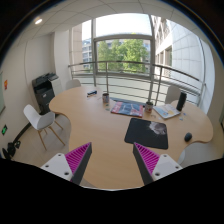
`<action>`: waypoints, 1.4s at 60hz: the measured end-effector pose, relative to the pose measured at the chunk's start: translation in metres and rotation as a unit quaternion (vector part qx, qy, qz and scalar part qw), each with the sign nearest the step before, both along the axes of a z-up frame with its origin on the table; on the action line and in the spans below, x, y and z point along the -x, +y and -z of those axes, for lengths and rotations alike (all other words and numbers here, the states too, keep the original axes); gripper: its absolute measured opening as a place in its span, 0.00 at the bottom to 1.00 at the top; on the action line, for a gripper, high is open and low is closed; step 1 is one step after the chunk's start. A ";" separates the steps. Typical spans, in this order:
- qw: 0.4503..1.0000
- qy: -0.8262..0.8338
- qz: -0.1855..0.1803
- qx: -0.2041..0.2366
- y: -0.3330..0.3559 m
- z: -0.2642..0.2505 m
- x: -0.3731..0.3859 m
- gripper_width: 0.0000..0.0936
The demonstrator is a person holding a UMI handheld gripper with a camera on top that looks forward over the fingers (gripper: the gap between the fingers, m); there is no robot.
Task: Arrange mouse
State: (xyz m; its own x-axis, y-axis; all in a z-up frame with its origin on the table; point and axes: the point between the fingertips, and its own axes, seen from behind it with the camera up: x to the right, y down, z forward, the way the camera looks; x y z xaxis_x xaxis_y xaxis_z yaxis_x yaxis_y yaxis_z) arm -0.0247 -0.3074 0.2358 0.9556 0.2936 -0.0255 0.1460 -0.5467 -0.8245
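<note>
A black mouse pad (146,131) lies on the wooden table (95,125), ahead of my fingers and to the right. A small pale object (157,128), which looks like the mouse, rests on the pad's right part. My gripper (112,160) hovers above the table's near edge, open and empty, with nothing between the fingers. The left finger (78,158) and the right finger (148,157) show their magenta pads.
Beyond the pad lie a colourful flat item (127,107), a cup (105,98), a white open device (166,110) and a dark upright object (181,100). A dark object (189,137) sits near the table's right edge. White chairs (42,120) and a black printer (44,92) stand at the left.
</note>
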 end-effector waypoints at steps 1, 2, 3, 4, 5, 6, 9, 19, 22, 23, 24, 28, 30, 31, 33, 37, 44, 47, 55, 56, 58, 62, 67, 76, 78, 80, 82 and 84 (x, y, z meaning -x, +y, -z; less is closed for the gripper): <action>1.000 -0.001 0.004 0.004 -0.001 0.002 -0.003 0.90; 1.000 -0.004 0.010 0.010 -0.006 -0.008 -0.001 0.90; 1.000 -0.005 0.014 0.014 -0.006 -0.005 -0.005 0.90; 1.000 -0.007 0.019 0.018 -0.006 -0.002 -0.010 0.90; 0.999 -0.008 0.024 0.022 -0.005 0.002 -0.016 0.90; 0.999 -0.009 0.029 0.027 -0.005 0.006 -0.022 0.90; 0.998 -0.011 0.044 0.043 -0.002 0.021 -0.044 0.90; 0.992 -0.018 0.102 0.073 0.029 0.097 -0.154 0.90; 0.990 -0.025 0.120 0.075 0.047 0.116 -0.199 0.90; 0.989 -0.027 0.125 0.075 0.053 0.121 -0.213 0.90; 0.988 -0.029 0.130 0.073 0.060 0.127 -0.228 0.90; 0.986 -0.038 0.151 0.064 0.090 0.148 -0.284 0.90; 0.984 -0.042 0.161 0.059 0.106 0.158 -0.310 0.90; 0.984 -0.043 0.166 0.055 0.114 0.162 -0.323 0.90; 0.982 -0.044 0.175 0.049 0.131 0.171 -0.346 0.90; 0.980 -0.043 0.189 0.041 0.162 0.186 -0.388 0.90; 0.977 -0.041 0.207 0.032 0.213 0.209 -0.446 0.90; 0.975 -0.039 0.216 0.029 0.233 0.214 -0.465 0.90; 0.971 -0.021 0.234 0.039 0.276 0.234 -0.496 0.90; 0.971 -0.018 0.236 0.041 0.280 0.237 -0.498 0.90; 0.970 -0.013 0.238 0.046 0.289 0.243 -0.503 0.90; 0.968 -0.006 0.247 0.052 0.302 0.248 -0.511 0.90; 0.967 -0.001 0.250 0.045 0.321 0.248 -0.510 0.89; 0.970 -0.027 0.241 0.032 0.344 0.249 -0.507 0.79; 0.971 -0.031 0.236 0.026 0.348 0.249 -0.504 0.69; 0.972 -0.026 0.232 0.024 0.351 0.249 -0.499 0.57; 0.973 -0.024 0.229 0.023 0.353 0.250 -0.496 0.56; 0.973 -0.033 0.228 0.020 0.353 0.249 -0.497 0.54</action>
State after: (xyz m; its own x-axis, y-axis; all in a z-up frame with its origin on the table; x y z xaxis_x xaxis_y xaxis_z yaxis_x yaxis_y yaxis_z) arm 0.4721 0.0460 -0.0133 0.9863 -0.1603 0.0386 -0.0661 -0.5990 -0.7980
